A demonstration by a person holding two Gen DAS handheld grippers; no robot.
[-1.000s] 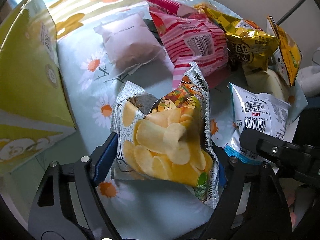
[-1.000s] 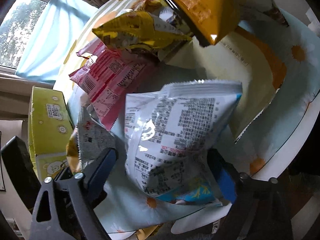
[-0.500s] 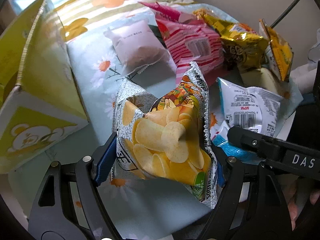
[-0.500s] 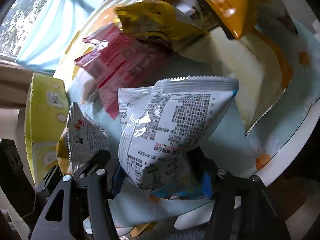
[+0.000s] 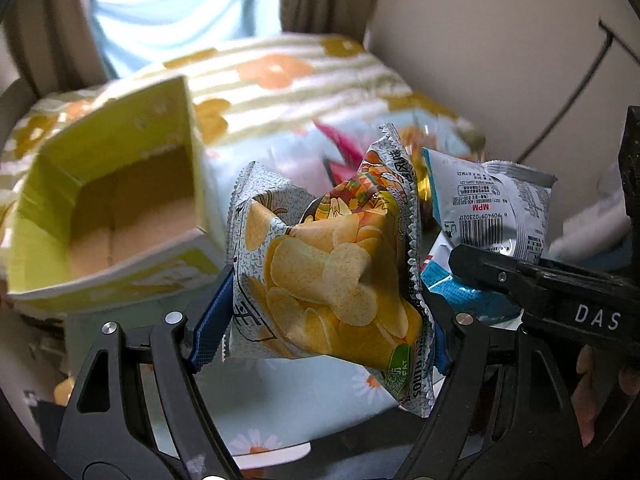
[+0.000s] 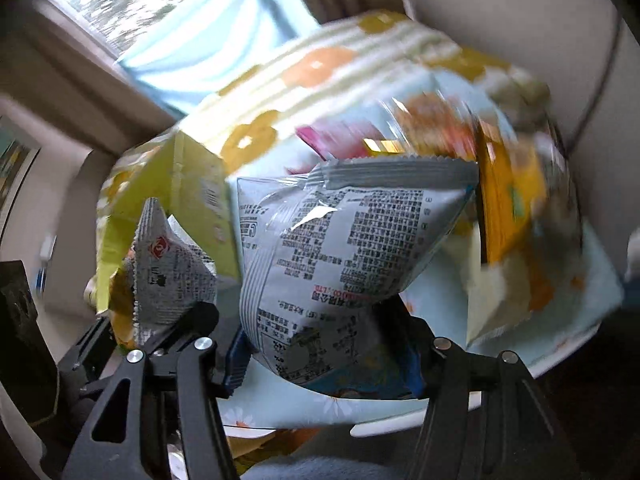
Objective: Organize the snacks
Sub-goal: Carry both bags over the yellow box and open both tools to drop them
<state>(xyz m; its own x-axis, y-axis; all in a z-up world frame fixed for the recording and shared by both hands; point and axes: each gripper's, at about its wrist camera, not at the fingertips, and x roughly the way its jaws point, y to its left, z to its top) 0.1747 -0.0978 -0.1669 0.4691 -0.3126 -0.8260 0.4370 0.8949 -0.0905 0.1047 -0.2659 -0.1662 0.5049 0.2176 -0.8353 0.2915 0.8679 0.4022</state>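
- Left wrist view, nearest: my left gripper (image 5: 328, 320) is clamped on a potato chip bag (image 5: 332, 276), its blue pads pressing the bag's two sides. The bag is printed with yellow chips and hangs above the tablecloth.
- Just right of the chip bag, my right gripper (image 5: 516, 284) reaches in with black fingers marked "DAS". It holds a white and blue snack packet (image 5: 492, 208), barcode side facing this camera.
- Left of the chip bag, close by, stands an open yellow-green cardboard box (image 5: 108, 208). Its brown inside shows and looks bare.
- Under and beyond the chip bag lies a pale blue tablecloth (image 5: 304, 388) with daisies; farther back it has stripes and orange flowers.
- Behind the chip bag a pink wrapper (image 5: 340, 148) peeks out, blurred.
- Farthest back, a window with a light blue curtain (image 5: 180, 8).
- Right wrist view, nearest: my right gripper (image 6: 324, 356) pinches the white and blue snack packet (image 6: 344, 256) at its lower part, lifted off the table, small black print facing the lens.
- Left of that packet, the chip bag (image 6: 168, 272) shows its grey back in the left gripper (image 6: 176, 332).
- Behind the chip bag rises the yellow-green box (image 6: 184, 184).
- Right of the packet, an orange-yellow bag (image 6: 516, 196) and other snacks, too blurred to name.
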